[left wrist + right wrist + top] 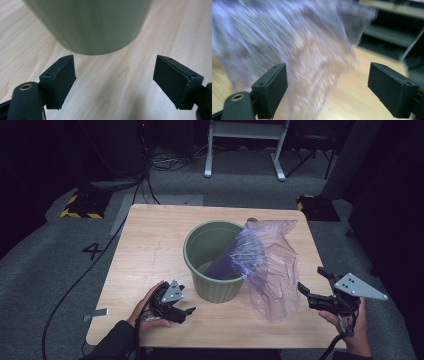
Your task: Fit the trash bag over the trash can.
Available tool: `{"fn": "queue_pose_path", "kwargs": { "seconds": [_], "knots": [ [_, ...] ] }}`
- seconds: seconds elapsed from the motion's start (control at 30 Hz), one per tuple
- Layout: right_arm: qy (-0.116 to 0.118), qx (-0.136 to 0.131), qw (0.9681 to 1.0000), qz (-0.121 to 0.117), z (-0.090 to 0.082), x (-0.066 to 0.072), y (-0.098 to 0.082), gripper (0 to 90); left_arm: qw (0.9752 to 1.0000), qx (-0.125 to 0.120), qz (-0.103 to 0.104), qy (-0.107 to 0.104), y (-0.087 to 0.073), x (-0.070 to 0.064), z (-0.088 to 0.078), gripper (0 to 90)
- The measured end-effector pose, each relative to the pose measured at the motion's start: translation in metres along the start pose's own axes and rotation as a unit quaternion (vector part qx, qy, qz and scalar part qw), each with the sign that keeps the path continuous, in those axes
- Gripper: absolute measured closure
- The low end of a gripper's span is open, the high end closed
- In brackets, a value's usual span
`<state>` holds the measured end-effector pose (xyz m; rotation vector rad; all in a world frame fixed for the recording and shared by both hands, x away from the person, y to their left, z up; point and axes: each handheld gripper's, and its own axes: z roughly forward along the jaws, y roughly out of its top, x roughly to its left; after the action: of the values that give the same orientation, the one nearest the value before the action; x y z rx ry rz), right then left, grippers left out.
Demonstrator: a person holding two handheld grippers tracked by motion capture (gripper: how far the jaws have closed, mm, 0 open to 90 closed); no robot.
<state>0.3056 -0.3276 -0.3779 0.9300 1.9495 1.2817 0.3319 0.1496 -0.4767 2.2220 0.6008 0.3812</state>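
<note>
A green ribbed bin [216, 262] stands upright in the middle of the wooden table [145, 250]. A thin purple plastic bag [267, 265] hangs half inside the bin and spills over its right rim down onto the table. My left gripper [184, 314] is open near the table's front edge, just left of the bin's base; the bin wall [90, 25] looms right ahead of its jaws. My right gripper [312, 286] is open at the table's right edge, close beside the bag, whose blurred folds [312, 55] lie ahead of its jaws.
A grey tag [96, 314] lies at the table's front left corner. Beyond the table are a white frame's legs [245, 150], floor cables [75, 275] and yellow-black striped bases [80, 205]. The table's left half is bare wood.
</note>
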Motion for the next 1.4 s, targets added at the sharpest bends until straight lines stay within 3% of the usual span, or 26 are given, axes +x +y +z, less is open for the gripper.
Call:
{"fn": "queue_pose_path", "kwargs": {
  "seconds": [0.1, 0.17, 0.27, 0.4, 0.57, 0.63, 0.7, 0.8, 0.9, 1.0, 1.1, 1.17, 1.23, 1.4],
  "knots": [
    [0.035, 0.029, 0.9981, 0.041, 0.016, -0.013, -0.016, 15.7, 0.9999, -0.003, -0.004, 0.011, 0.0, 0.0, 0.005, 17.9],
    [0.059, 0.041, 0.9948, 0.072, 0.028, -0.018, -0.026, 15.6, 0.9998, -0.009, -0.006, 0.015, 0.001, 0.0, 0.007, 17.9],
    [0.098, 0.056, 0.9891, 0.094, 0.043, -0.018, -0.035, 15.5, 0.9997, -0.014, -0.012, 0.018, 0.003, 0.002, 0.009, 17.8],
    [0.125, 0.062, 0.9851, 0.1, 0.056, -0.013, -0.039, 15.9, 0.9996, -0.018, -0.018, 0.015, 0.006, 0.005, 0.016, 17.2],
    [0.15, 0.042, 0.9815, 0.111, 0.063, -0.006, -0.04, 28.8, 0.9996, -0.02, -0.015, 0.013, 0.01, 0.005, 0.025, 17.2],
    [0.149, 0.036, 0.9827, 0.104, 0.065, -0.003, -0.039, 34.0, 0.9997, -0.019, -0.013, 0.012, 0.011, 0.004, 0.028, 17.3],
    [0.163, 0.03, 0.9808, 0.104, 0.066, 0.0, -0.038, 36.7, 0.9997, -0.018, -0.011, 0.009, 0.012, 0.004, 0.03, 17.3],
    [0.171, 0.026, 0.9807, 0.09, 0.067, 0.008, -0.035, 25.7, 0.9997, -0.018, -0.007, 0.014, 0.013, 0.004, 0.033, 15.9],
    [0.154, 0.024, 0.9849, 0.074, 0.064, 0.01, -0.03, 20.0, 0.9997, -0.019, -0.009, 0.016, 0.015, 0.005, 0.035, 16.2],
    [0.128, 0.02, 0.9885, 0.078, 0.061, 0.006, -0.03, 18.8, 0.9996, -0.022, -0.01, 0.017, 0.016, 0.006, 0.036, 16.3],
    [0.122, 0.02, 0.9884, 0.087, 0.065, 0.001, -0.031, 19.9, 0.9997, -0.019, -0.008, 0.014, 0.018, 0.007, 0.039, 16.3],
    [0.12, 0.022, 0.9895, 0.078, 0.068, 0.002, -0.031, 30.0, 0.9997, -0.02, -0.005, 0.011, 0.02, 0.007, 0.041, 16.4],
    [0.124, 0.016, 0.9897, 0.069, 0.07, 0.004, -0.029, 48.7, 0.9998, -0.018, -0.005, 0.01, 0.021, 0.006, 0.042, 16.4],
    [0.125, -0.004, 0.9912, 0.043, 0.068, 0.009, -0.023, 79.1, 0.9997, -0.026, -0.003, 0.0, 0.022, 0.004, 0.036, 17.1]
  ]
}}
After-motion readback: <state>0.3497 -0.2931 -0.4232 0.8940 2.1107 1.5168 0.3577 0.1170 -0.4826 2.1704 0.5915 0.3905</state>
